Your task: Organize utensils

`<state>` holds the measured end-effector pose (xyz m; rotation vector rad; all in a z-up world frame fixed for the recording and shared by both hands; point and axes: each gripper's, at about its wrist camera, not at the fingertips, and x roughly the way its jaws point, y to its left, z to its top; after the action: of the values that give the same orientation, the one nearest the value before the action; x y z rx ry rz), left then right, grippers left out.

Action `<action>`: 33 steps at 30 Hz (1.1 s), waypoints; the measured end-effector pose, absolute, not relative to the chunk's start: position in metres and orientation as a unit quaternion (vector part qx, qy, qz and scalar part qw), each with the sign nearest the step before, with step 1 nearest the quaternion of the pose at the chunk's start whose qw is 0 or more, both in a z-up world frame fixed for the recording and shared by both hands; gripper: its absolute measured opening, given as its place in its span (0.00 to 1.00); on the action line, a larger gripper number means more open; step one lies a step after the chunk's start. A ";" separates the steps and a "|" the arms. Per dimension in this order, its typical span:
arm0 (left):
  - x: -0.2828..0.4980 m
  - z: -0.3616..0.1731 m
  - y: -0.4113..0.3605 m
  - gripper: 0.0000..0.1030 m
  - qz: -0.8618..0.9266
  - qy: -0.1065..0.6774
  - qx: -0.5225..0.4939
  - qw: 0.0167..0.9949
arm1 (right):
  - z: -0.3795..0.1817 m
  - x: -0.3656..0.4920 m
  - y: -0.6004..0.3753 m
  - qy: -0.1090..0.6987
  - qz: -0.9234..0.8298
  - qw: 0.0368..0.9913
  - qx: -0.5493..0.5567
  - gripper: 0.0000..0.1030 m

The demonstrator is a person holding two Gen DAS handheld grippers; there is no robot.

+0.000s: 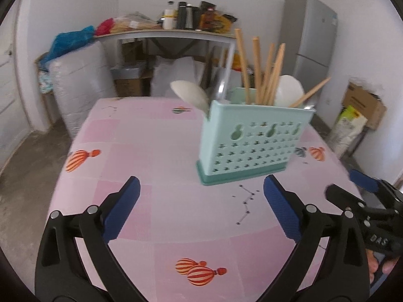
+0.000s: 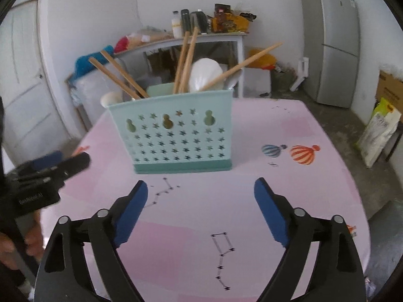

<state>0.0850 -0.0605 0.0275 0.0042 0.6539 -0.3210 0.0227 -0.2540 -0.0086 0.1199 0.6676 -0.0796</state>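
Near the worktop's (image 2: 289,125) middle: mint utensil caddy (image 2: 173,138), chopsticks (image 2: 187,60) upright inside.
Left hand-held gripper (image 1: 201,193) and right hand-held gripper (image 2: 200,193) (both empty) gape wide apart.

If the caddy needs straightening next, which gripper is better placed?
Probably the right gripper: open and empty, with the caddy squarely ahead. The left gripper is open too, but the caddy sits off to its right.
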 end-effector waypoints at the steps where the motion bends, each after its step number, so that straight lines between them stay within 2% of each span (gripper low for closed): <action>1: 0.086 0.027 -0.061 0.92 -0.145 0.320 0.006 0.936 | -0.010 0.023 -0.255 0.329 -0.046 0.942 0.058 0.85; 12: 0.092 0.029 -0.054 0.92 -0.023 0.331 0.037 0.942 | -0.011 0.027 -0.258 0.336 -0.081 0.938 0.030 0.88; 17: 0.088 0.034 -0.051 0.92 0.023 0.310 0.060 0.948 | -0.009 0.028 -0.262 0.333 -0.092 0.938 0.026 0.88; 33: 0.082 0.046 -0.048 0.92 0.051 0.298 0.074 0.950 | -0.002 0.030 -0.272 0.327 -0.111 0.938 0.028 0.88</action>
<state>0.0820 -0.0477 0.0456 0.1507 0.6069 0.1031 0.0296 -0.2718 -0.0021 0.0574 0.6678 -0.2274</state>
